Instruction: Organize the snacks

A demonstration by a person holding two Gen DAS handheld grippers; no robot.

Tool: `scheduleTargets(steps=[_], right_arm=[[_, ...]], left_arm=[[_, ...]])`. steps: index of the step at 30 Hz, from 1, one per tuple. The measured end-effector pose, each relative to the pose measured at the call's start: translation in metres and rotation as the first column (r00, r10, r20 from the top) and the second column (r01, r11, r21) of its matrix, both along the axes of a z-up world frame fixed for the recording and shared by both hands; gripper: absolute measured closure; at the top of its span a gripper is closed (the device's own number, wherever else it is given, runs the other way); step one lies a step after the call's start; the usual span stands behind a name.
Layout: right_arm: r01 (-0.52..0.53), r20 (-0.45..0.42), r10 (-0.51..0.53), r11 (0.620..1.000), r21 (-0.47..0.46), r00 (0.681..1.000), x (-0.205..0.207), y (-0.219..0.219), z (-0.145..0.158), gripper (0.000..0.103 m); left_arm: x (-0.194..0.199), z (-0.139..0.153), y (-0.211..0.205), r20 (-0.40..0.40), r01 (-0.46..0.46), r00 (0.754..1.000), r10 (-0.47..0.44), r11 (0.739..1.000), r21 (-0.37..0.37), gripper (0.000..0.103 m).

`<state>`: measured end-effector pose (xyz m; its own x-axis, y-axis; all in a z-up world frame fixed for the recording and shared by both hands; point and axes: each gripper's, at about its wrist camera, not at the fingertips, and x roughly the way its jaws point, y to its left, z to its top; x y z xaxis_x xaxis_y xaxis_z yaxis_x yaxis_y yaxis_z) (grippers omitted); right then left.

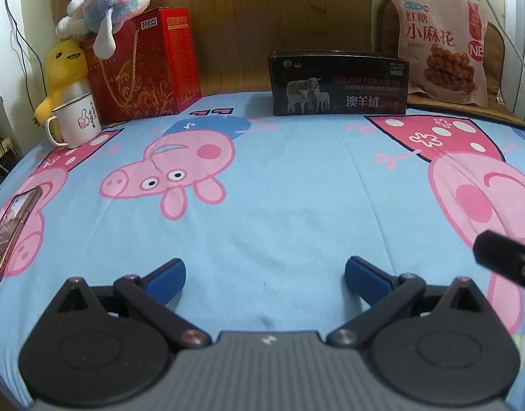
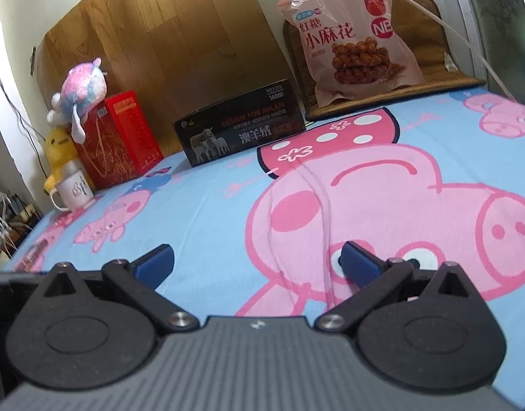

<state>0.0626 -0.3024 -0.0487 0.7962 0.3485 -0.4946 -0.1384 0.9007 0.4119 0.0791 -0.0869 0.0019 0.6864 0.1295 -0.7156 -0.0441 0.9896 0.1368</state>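
A pink snack bag [image 1: 442,39] printed with brown twists leans upright at the back right, on a brown mat; the right wrist view shows the snack bag [image 2: 353,39] too. A black box [image 1: 338,84] with sheep on it stands in the middle at the back, also visible as the black box [image 2: 238,126]. My left gripper [image 1: 265,274] hovers open over the blue cartoon-pig sheet, nothing between its blue pads. My right gripper [image 2: 257,260] is open too, low over the sheet, far from the bag. A black part of the right gripper [image 1: 507,262] shows at the right edge.
A red gift box [image 1: 144,65] with a pastel plush toy [image 1: 108,3] on top stands back left. Beside it are a yellow plush [image 1: 62,68] and a white mug [image 1: 75,123]. A phone [image 1: 10,233] lies at the sheet's left edge. A wooden board [image 1: 279,10] backs the bed.
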Motion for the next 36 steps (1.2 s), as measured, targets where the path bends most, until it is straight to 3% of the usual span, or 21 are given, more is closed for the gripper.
scheduleTargets(steps=[16,23,36], right_arm=[[-0.005,0.003,0.005,0.999,-0.034,1.000,0.001,0.005,0.001,0.000],[-0.007,0.001,0.007,0.999,-0.035,1.000,0.002,0.004,0.001,0.000],[-0.023,-0.018,0.022,0.999,-0.032,1.000,0.002,0.004,0.003,0.000]], left_arm=[[-0.007,-0.003,0.011,-0.005,0.014,1.000,-0.015,0.996,-0.083,0.000],[-0.015,0.003,0.012,-0.058,0.033,0.998,-0.038,0.995,-0.096,0.000],[-0.024,0.004,0.007,-0.066,0.040,0.997,-0.046,0.996,-0.085,0.000]])
